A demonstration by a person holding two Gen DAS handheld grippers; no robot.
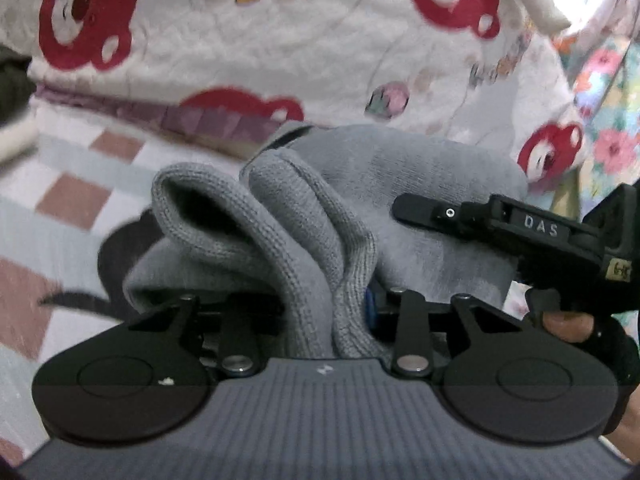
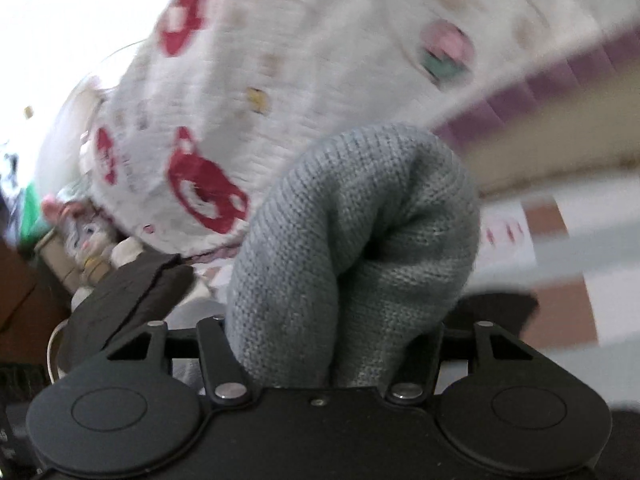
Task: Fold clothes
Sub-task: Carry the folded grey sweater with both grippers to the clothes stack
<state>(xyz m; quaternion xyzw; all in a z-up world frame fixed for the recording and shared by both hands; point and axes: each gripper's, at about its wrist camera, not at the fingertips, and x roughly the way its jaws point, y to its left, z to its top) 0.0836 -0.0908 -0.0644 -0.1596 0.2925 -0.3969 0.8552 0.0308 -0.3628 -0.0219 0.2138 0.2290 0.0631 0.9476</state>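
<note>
A checked bedsheet [image 1: 68,196] in pink, white and pale blue squares runs along the left edge of the left wrist view, with a white quilt [image 1: 224,40] printed with red bears heaped behind it. At centre, a grey knitted garment [image 1: 288,216] is bunched into thick folds and lifted off the sheet; the left gripper [image 1: 352,312] is clamped on a gathered fold of it, the knit pinched narrow between the jaws. To the right, the right gripper [image 1: 500,224] reaches in from the edge, one black finger lying against the grey knit, a person's fingertip [image 1: 564,326] visible beneath its body. In the blurred right wrist view, a soft toy [image 2: 80,240] and a dark cloth [image 2: 132,296] sit at the left edge, the bear quilt fills the middle, and the same grey garment rises in a fat roll straight out of the right gripper [image 2: 320,356], whose jaws are wide and pressed on that thick bundle. The checked sheet shows at the right edge.
</note>
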